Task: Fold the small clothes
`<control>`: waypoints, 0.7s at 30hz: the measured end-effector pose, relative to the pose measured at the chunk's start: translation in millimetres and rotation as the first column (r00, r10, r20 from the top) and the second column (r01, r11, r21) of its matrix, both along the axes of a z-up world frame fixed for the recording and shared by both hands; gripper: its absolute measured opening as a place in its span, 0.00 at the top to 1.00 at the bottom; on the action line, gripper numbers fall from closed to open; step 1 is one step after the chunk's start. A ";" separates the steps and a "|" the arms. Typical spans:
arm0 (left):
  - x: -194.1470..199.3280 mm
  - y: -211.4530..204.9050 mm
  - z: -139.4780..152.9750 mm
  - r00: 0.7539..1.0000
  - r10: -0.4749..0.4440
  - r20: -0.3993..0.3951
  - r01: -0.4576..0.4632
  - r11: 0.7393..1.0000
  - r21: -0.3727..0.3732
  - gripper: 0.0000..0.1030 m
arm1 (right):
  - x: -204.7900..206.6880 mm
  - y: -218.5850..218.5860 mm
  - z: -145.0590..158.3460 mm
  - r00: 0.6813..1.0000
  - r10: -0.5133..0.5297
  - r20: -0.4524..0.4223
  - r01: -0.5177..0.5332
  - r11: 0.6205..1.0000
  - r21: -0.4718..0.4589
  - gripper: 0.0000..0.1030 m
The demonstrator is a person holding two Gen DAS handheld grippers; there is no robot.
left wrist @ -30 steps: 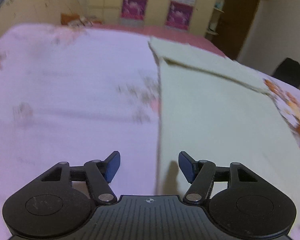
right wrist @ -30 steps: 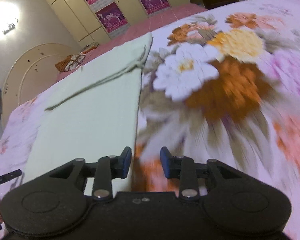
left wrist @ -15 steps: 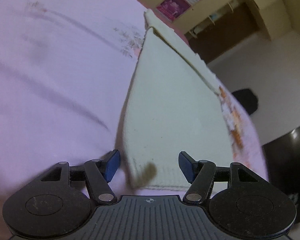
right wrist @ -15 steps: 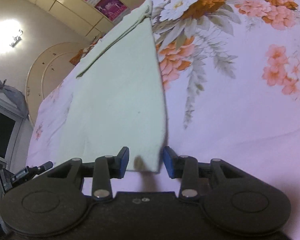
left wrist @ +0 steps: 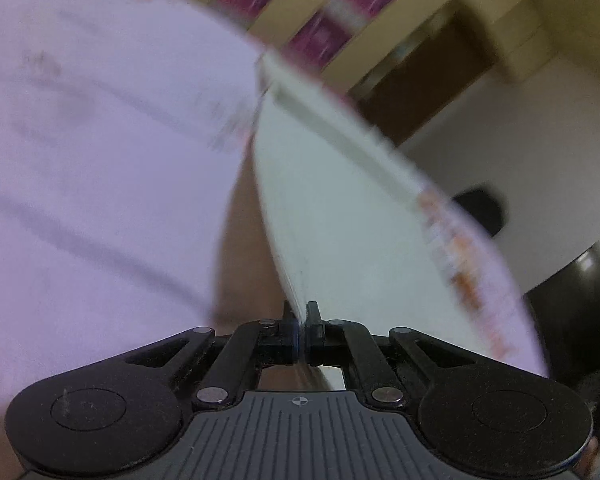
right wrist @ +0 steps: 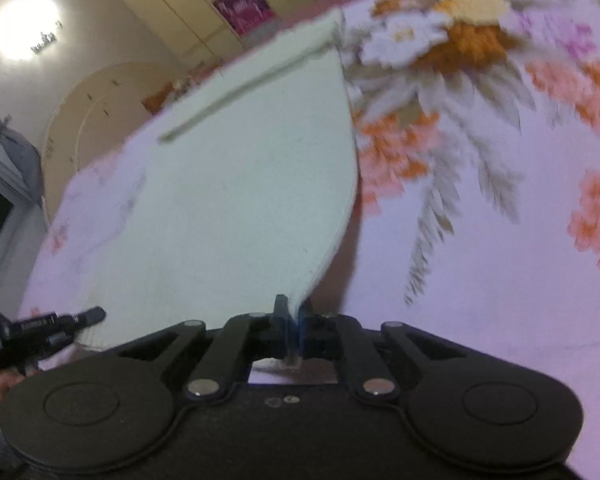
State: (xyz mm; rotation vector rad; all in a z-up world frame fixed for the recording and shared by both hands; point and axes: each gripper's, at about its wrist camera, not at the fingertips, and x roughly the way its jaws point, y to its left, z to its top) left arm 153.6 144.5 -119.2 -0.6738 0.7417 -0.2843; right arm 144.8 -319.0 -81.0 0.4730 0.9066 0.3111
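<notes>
A pale green garment (left wrist: 340, 216) (right wrist: 236, 184) lies spread on the bed, with a folded band across its far end. My left gripper (left wrist: 300, 314) is shut on the garment's near left corner, and the cloth rises off the sheet into its jaws. My right gripper (right wrist: 294, 310) is shut on the near right corner, the edge curving up from the bed into the pads. Both near corners are lifted a little; the far part stays flat. The left gripper's tip (right wrist: 60, 320) shows at the lower left of the right wrist view.
The bed is covered by a pink floral sheet (right wrist: 480, 200) (left wrist: 80, 160). A rounded headboard (right wrist: 88, 112) stands at the far left, and cupboards with pink posters (left wrist: 320, 36) line the back wall. A dark object (left wrist: 484, 208) sits beyond the bed's right side.
Both grippers went from open around the garment's near corners to shut on them. The corners have lifted off the sheet. The left gripper rolled and moved in.
</notes>
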 end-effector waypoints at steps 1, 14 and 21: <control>-5.6 4.8 3.2 1.000 0.016 0.017 -0.016 1.000 -0.013 0.97 | -3.7 0.7 9.9 0.999 -0.005 0.032 0.005 1.000 -0.006 0.95; 18.6 20.3 2.7 0.995 0.088 -0.042 -0.090 0.995 -0.047 0.97 | 10.1 5.5 21.5 0.998 -0.033 0.053 0.034 0.999 -0.022 0.95; 86.4 19.8 41.7 0.997 0.083 0.010 -0.083 0.996 -0.038 0.97 | 55.3 -1.7 70.7 0.992 -0.038 0.120 0.041 0.999 -0.028 0.95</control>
